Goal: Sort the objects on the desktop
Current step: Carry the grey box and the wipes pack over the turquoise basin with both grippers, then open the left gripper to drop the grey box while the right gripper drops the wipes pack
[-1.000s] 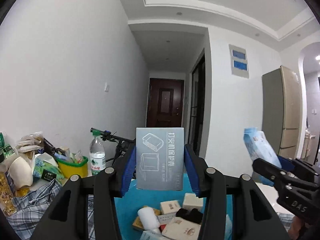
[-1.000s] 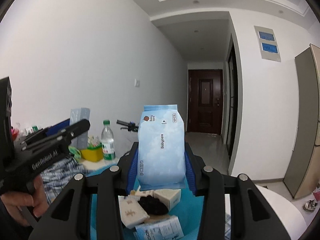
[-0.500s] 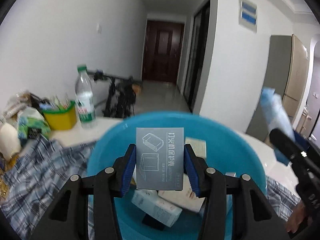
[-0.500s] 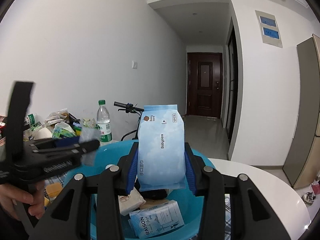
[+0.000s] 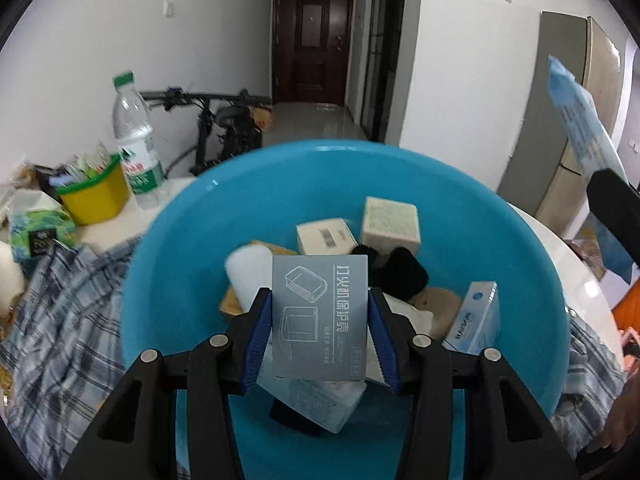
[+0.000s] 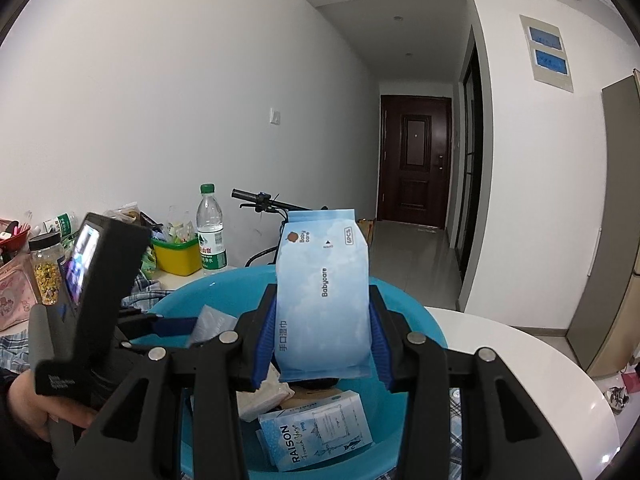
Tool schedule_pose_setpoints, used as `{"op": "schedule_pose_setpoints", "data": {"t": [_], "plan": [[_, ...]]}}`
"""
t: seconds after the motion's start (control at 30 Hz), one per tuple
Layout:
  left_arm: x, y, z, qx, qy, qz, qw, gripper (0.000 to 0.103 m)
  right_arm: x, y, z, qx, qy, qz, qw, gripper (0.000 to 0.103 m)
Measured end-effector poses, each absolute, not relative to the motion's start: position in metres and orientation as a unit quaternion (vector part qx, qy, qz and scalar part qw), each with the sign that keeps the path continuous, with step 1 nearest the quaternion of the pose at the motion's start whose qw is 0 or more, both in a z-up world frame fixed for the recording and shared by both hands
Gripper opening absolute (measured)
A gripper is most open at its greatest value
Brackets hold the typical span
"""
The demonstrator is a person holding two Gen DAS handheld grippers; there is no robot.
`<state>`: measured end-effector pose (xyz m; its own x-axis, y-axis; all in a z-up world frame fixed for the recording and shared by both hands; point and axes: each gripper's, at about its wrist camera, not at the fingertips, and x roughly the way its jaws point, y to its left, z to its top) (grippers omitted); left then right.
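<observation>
Both grippers hold packs above the blue basin (image 5: pixel 248 216), apparently.

A flat grey box (image 5: pixel 320 316) with white printed outlines stands upright over the middle of the blue basin (image 5: pixel 192 248), and a pale blue wipes pack (image 6: pixel 323 292) stands upright at its 3 o'clock edge.
</observation>
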<state>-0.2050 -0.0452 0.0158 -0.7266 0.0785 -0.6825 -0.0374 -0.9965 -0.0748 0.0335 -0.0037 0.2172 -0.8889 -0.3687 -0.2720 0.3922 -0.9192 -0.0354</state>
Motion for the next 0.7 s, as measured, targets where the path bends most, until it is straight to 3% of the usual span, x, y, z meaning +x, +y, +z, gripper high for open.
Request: {"op": "schedule_pose_setpoints", "data": {"t": [0.27, 0.3, 0.37, 0.7], "plan": [[-0.208, -0.051, 0.013, -0.373, -0.031, 0.927, 0.018, 0.052, 0.035, -0.003, 0.215, 0.134, 0.046, -0.971, 0.194, 0.040], [-0.208, -0.052, 0.014, -0.372, -0.031, 0.928, 0.014, 0.056, 0.035, -0.002, 0.215, 0.135, 0.046, -0.971, 0.194, 0.040], [-0.207, -0.053, 0.015, -0.367, -0.031, 0.930, 0.003, 0.085, 0.036, -0.003, 0.214, 0.136, 0.047, -0.970, 0.194, 0.040], [-0.195, -0.077, 0.035, -0.310, -0.062, 0.947, -0.047, 0.086, 0.038, -0.005, 0.208, 0.141, 0.050, -0.969, 0.195, 0.040]]}}
